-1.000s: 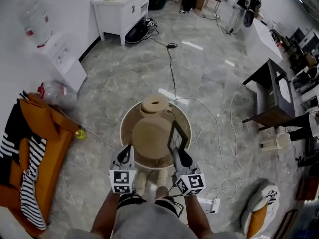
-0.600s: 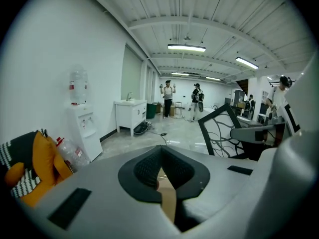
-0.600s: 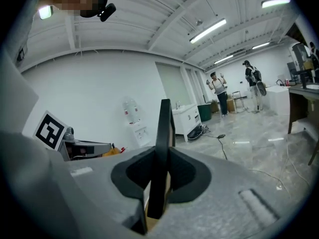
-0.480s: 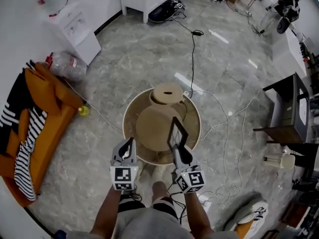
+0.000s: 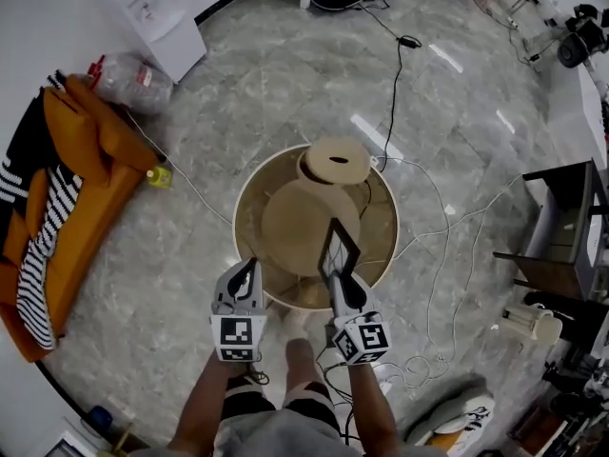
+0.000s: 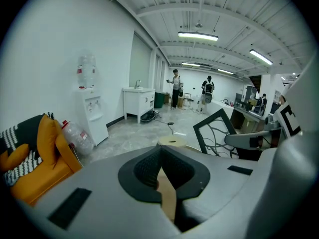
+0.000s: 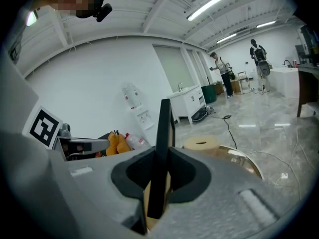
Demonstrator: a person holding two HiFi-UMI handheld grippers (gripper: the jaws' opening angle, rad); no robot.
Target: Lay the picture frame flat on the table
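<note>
A black picture frame with a swirl-patterned front stands upright over the near edge of the round table. My right gripper is shut on its lower edge. In the right gripper view the frame shows edge-on between the pads. To its left, my left gripper hovers at the table's near rim, shut with nothing held. A beige domed piece and a beige ring-shaped disc lie on the table.
An orange sofa with striped cloth stands at the left. Cables trail over the marble floor right of the table. A white water dispenser, a large plastic bottle and a dark side table stand around. People stand far off.
The head view has shifted, so the table and floor sit lower and further right in frame. Both grippers hold their places near the table's rim, the frame still upright in the right one.
</note>
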